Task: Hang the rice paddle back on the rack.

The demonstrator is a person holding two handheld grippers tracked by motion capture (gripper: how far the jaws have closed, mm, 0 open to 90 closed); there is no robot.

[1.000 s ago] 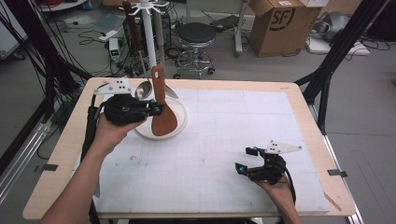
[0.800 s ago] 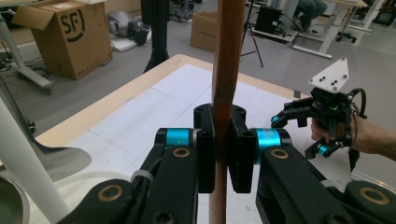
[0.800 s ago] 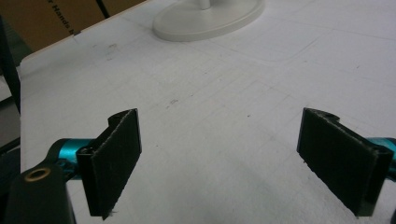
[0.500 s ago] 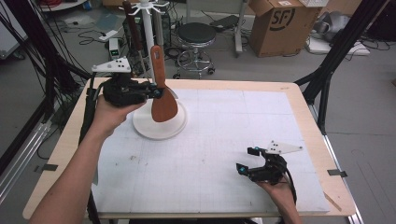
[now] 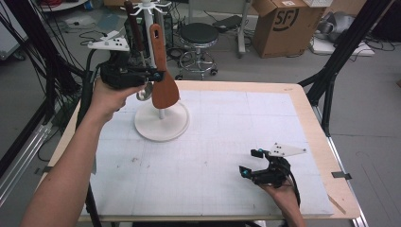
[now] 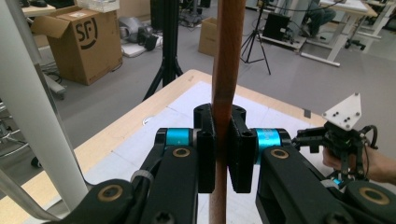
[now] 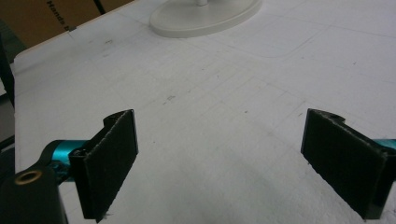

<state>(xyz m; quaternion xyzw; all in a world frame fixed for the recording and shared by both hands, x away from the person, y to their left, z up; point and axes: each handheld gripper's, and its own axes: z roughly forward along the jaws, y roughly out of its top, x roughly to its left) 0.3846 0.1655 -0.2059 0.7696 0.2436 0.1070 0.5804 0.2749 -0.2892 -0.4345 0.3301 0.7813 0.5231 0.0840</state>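
Gripping hard, the left gripper (image 5: 153,75) had its two black jaws clamped flat on the handle of the brown wooden spatula (image 5: 162,66), and in the left gripper view that handle (image 6: 225,93) ran straight up between the pads, upright and pinched from both sides. The spatula hung in the air just beside the pole of the white utensil stand with its round base (image 5: 161,126), blade down above that base and clear of it, handle top up near the stand's hooks. A dark-handled utensil (image 5: 135,28) stood close behind, also at the stand's pole, and a metal spoon bowl (image 5: 144,92) showed just beneath the left gripper. Over on the near right corner of the white gridded mat (image 5: 213,156), well apart from the stand, the right gripper (image 5: 246,163) rested low in the person's hand, its jaws spread wide with nothing between them; the right gripper view showed bare mat between the two pads (image 7: 112,163) and the stand's base (image 7: 205,16) far ahead. The light wooden table (image 5: 312,109) framed the mat, and beyond the stand a round black stool (image 5: 200,35) sat on the floor.
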